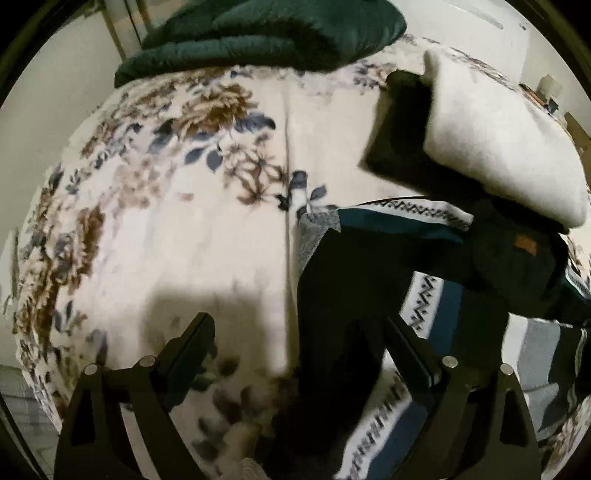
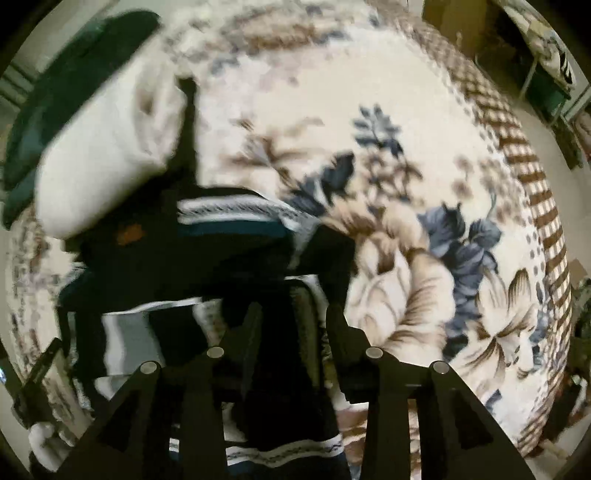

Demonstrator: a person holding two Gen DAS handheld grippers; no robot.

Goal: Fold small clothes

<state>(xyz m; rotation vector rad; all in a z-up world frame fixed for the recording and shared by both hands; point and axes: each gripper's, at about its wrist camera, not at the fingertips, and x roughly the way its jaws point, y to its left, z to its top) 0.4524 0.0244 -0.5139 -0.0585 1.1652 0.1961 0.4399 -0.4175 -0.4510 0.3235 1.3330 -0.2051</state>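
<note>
A knitted garment (image 1: 424,306) with dark teal, white zigzag and grey bands lies rumpled on the floral blanket (image 1: 166,221). A black piece of clothing (image 1: 340,280) lies over it. My left gripper (image 1: 301,332) hangs over the black cloth's left edge, jaws wide apart, pads touching nothing. In the right wrist view, which is blurred, the same banded garment (image 2: 236,214) lies under my right gripper (image 2: 295,317). Its fingers stand partly apart with dark cloth in the gap. Whether the pads press on that cloth I cannot tell.
A folded white cloth (image 1: 498,147) rests on dark clothes with a brown tag (image 1: 526,245). A dark green quilt (image 1: 277,33) is bunched at the bed's far end. The blanket's brown checked border (image 2: 535,184) marks the bed's right edge, with furniture (image 2: 546,74) beyond.
</note>
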